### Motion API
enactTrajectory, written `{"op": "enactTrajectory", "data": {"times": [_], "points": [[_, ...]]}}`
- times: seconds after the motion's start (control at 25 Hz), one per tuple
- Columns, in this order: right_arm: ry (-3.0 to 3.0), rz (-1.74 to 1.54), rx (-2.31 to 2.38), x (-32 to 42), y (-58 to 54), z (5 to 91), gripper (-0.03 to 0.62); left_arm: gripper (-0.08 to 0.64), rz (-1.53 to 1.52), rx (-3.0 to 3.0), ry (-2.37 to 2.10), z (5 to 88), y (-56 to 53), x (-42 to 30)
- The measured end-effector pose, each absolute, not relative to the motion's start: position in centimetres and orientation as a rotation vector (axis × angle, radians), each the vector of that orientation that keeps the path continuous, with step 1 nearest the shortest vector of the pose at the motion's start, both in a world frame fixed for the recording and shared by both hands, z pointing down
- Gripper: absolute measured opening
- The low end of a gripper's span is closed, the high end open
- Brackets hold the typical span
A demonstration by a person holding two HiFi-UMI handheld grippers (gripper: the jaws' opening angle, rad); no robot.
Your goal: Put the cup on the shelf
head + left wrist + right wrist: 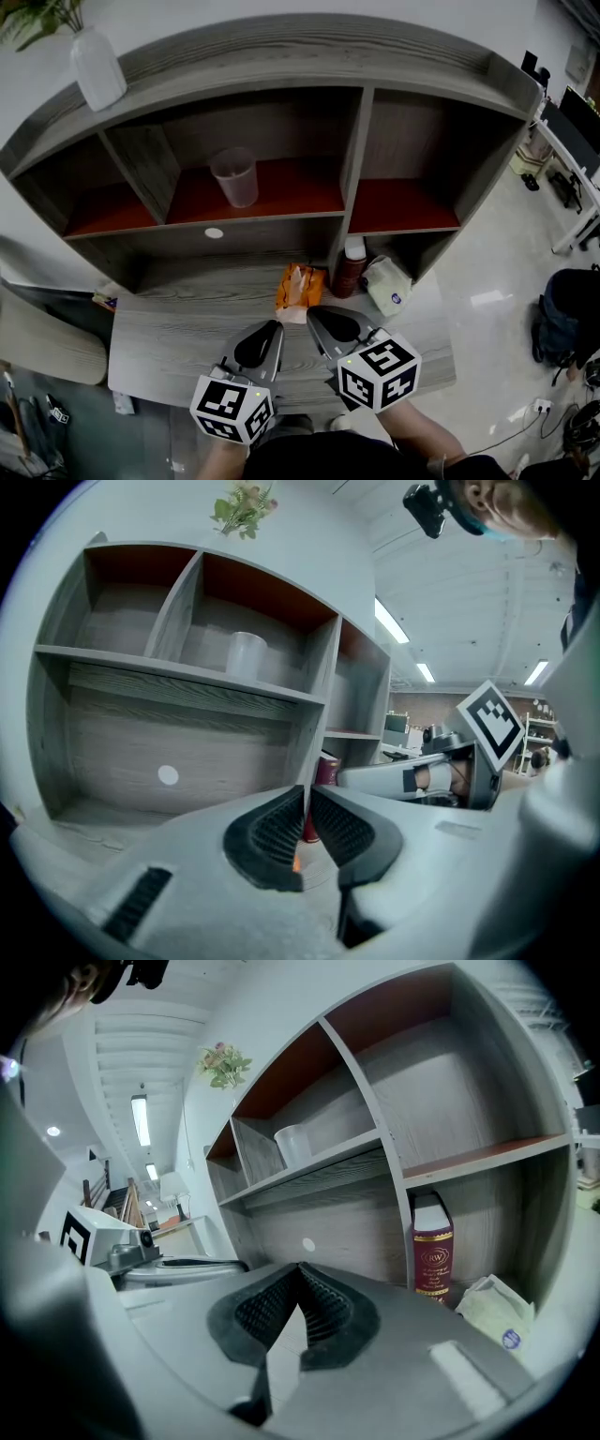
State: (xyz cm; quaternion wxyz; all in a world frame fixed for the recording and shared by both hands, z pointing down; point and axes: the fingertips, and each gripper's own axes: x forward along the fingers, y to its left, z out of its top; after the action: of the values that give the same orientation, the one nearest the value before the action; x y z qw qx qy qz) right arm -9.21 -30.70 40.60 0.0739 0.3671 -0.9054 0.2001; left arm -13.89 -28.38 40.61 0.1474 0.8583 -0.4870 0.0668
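Note:
A clear plastic cup stands upright on the red-brown board in the middle compartment of the grey wooden shelf. It also shows in the left gripper view, cup, and in the right gripper view, cup. My left gripper hovers over the front part of the desk, well short of the cup, jaws shut with nothing between them. My right gripper is close beside it on the right, also shut and empty. Both point toward the shelf.
A white vase with a plant stands on the shelf's top at left. On the desk below the shelf lie an orange packet, a dark red box with a white top and a white bag. A chair is at left.

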Motion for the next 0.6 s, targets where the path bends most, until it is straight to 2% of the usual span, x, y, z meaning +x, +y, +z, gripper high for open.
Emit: {"op": "enactTrajectory", "data": {"times": [0.6], "points": [[-2.745,0.58,1.127,-8.4,-30.4,39.1,0.0,0.003,0.177,2.483,-1.408,39.6,-28.0,-14.1]]}}
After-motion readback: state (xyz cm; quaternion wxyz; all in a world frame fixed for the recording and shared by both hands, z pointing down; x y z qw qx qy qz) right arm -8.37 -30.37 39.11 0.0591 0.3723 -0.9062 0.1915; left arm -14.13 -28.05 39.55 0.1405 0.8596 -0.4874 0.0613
